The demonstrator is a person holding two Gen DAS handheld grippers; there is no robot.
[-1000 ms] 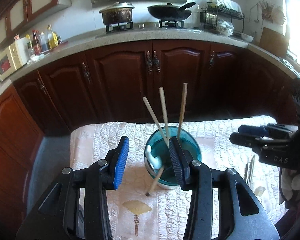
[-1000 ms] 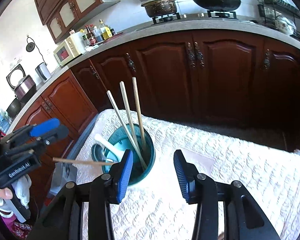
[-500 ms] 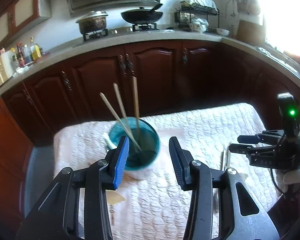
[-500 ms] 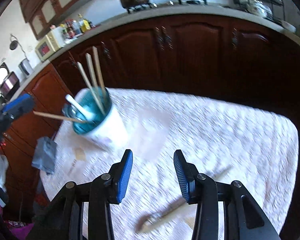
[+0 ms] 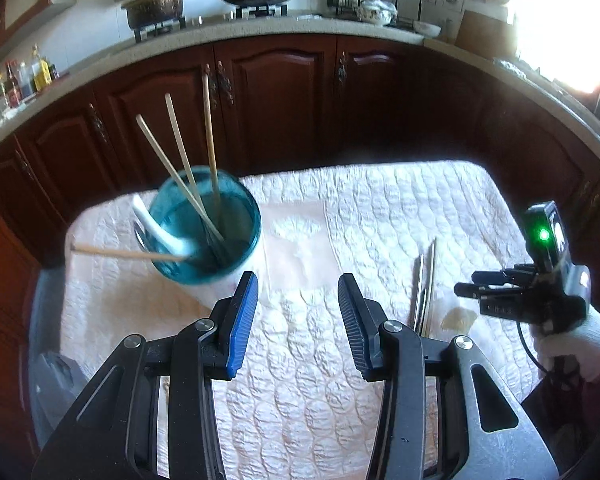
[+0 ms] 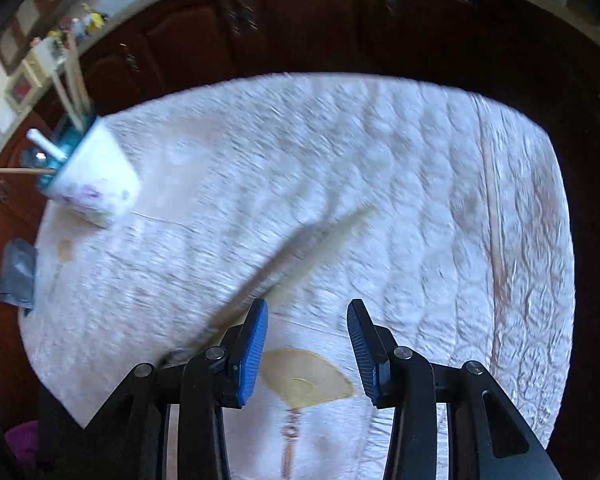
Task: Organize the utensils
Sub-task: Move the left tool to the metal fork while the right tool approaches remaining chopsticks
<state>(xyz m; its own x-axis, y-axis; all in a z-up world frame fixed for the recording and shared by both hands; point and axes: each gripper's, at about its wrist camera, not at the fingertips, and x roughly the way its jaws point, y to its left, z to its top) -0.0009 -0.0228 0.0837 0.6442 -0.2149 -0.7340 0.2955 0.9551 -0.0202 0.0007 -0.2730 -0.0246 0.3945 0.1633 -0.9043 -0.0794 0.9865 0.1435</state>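
Note:
A teal-lined holder cup (image 5: 208, 236) stands at the table's left, holding several wooden chopsticks (image 5: 184, 168) and a white spoon (image 5: 160, 232); it also shows far left in the right wrist view (image 6: 96, 172). Metal utensils (image 5: 424, 288) lie flat on the quilted cloth at the right; they show blurred in the right wrist view (image 6: 284, 264), just ahead of the left finger. My left gripper (image 5: 298, 312) is open and empty, right of the cup. My right gripper (image 6: 307, 340) is open and empty above the cloth; it also shows in the left wrist view (image 5: 484, 284).
A pink-white quilted cloth (image 5: 380, 208) covers the small table. Dark wood cabinets (image 5: 280, 92) run behind it, with a stove, pot and wok on the counter above. A grey bag (image 6: 16, 272) lies off the table's left edge.
Both grippers have swung right, away from the cup. The right gripper has tipped down toward the metal utensils lying on the cloth. Both stay open.

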